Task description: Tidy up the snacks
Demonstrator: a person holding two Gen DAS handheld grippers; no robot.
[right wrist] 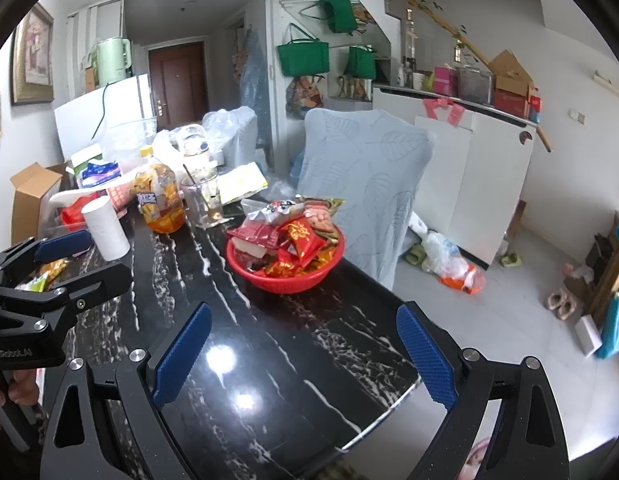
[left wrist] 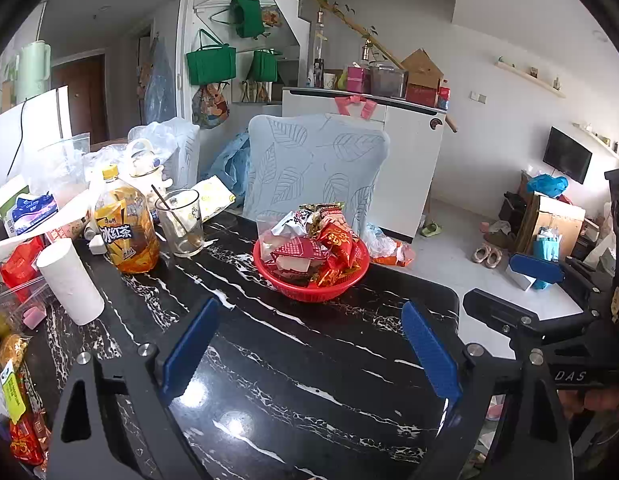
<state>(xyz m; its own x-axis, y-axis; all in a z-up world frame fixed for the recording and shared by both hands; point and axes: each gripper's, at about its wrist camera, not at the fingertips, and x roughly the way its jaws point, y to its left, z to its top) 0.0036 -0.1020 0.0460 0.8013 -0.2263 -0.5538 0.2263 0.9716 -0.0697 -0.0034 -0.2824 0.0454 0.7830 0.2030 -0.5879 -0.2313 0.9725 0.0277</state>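
Note:
A red plastic basket [left wrist: 309, 290] heaped with snack packets [left wrist: 333, 240] stands near the far edge of the black marble table [left wrist: 269, 360]; it also shows in the right wrist view [right wrist: 285, 280]. My left gripper [left wrist: 309, 344] is open and empty, held over the table short of the basket. My right gripper [right wrist: 303, 350] is open and empty, also short of the basket. Loose snack packets [left wrist: 17, 392] lie at the table's left edge.
A paper roll [left wrist: 69, 280], an iced tea bottle [left wrist: 125, 232] and a glass with a spoon [left wrist: 181, 224] stand left of the basket among bags and boxes. A leaf-patterned chair [left wrist: 313, 164] stands behind the table. The right gripper shows at the left wrist view's right edge [left wrist: 549, 320].

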